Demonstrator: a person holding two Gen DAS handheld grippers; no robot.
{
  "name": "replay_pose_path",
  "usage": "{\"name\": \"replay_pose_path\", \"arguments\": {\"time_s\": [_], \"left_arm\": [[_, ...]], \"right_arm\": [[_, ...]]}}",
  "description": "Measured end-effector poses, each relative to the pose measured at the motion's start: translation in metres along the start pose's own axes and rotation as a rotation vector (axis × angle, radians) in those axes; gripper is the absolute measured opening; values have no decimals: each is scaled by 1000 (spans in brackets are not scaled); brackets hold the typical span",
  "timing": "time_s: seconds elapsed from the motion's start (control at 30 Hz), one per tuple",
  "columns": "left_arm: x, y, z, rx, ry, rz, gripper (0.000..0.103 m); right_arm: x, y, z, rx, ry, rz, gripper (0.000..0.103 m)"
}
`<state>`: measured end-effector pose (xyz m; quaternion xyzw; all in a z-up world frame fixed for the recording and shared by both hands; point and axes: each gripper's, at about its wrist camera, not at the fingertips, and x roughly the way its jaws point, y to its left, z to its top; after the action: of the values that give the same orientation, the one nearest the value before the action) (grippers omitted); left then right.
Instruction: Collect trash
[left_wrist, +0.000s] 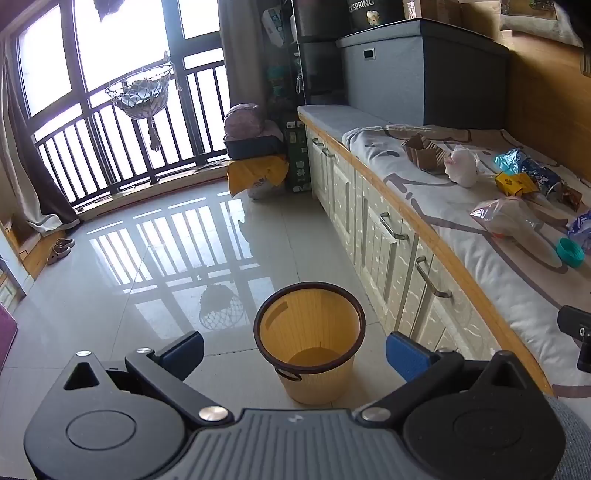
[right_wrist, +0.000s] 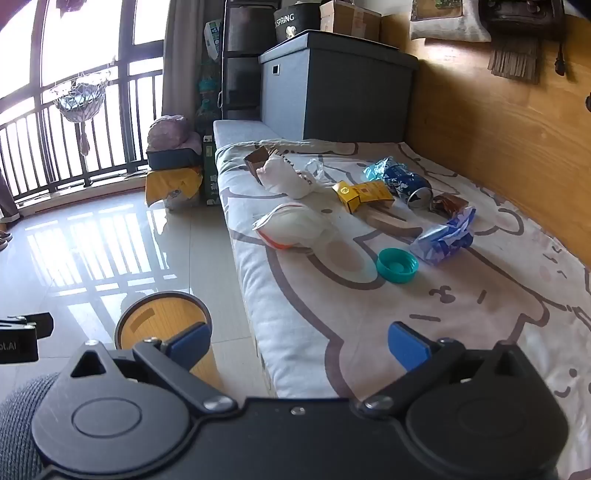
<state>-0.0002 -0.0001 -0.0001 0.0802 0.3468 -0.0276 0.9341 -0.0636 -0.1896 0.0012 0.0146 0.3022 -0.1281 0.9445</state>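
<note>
Yellow ribbed plastic, dark-rimmed and round, the waste bin (left_wrist: 309, 341) stands empty on the glossy tiled floor (left_wrist: 147, 266), just beside the white cabinet fronts (left_wrist: 373, 225) of the window bench. I hold my left gripper (left_wrist: 294, 350) tilted down over the floor with the bin directly ahead between its blue pads; the jaws stand fully apart and grip nothing. My right gripper (right_wrist: 299, 341) is likewise spread wide and empty, angled down at the near edge of the cartoon-printed bench cover (right_wrist: 461, 332).

The trash lies scattered on that cover, ahead of the right gripper and well apart from it. Nearest is the teal round plastic cap (right_wrist: 397, 265), open side up, slightly right of the gripper's centre line. Just beside it to the right sits the crumpled blue plastic wrapper (right_wrist: 443, 236). To the left and a little further lies the translucent plastic bag with orange trim (right_wrist: 295, 225), its long axis running roughly crosswise to the fingers. Beyond these are the yellow cardboard box (right_wrist: 364, 195), the crushed blue can (right_wrist: 408, 184), the white knotted bag (right_wrist: 286, 177) and the brown torn carton (right_wrist: 256, 162).

I judge the right hand the nearer one to every item; the left is better placed at the bin. The cap is the likeliest first pick: a straight advance, forward and slightly right, should bring the open jaws over its rim.
</note>
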Motion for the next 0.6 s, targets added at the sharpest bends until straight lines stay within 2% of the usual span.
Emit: {"name": "replay_pose_path", "arguments": {"time_s": [0.6], "left_arm": [[0, 0, 0, 0, -2, 2, 103]], "right_arm": [[0, 1, 0, -9, 3, -7, 103]]}}
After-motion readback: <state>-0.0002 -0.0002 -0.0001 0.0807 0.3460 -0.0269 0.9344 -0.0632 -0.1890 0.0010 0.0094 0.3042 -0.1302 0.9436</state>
